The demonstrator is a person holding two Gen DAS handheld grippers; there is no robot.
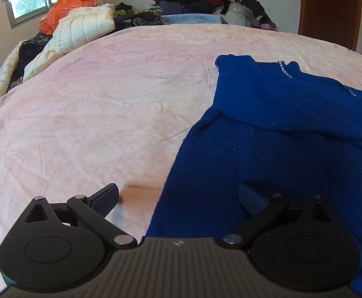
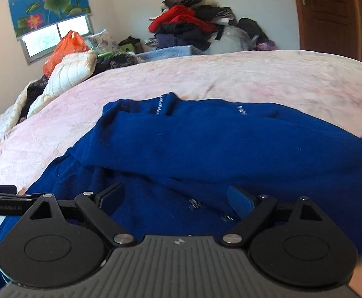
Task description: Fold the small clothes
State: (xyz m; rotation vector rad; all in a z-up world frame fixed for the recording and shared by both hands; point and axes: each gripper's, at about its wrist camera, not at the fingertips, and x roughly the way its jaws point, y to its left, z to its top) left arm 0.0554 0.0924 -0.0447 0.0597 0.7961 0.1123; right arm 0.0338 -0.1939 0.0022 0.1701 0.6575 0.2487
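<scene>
Sleeve-folded dark blue knitted sweater (image 2: 205, 136) lies flat on the pink bed (image 1: 106, 99) for folding. Left tool (image 1: 178, 198) and right tool (image 2: 176, 198) gape wide, holding nothing.

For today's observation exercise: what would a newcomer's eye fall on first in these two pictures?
First, the deep blue sweater spread on the pale pink bedspread, one part folded across it. Next, the orange plastic bag by the window, far left, and the pile of clothes with a red garment against the far wall.
</scene>
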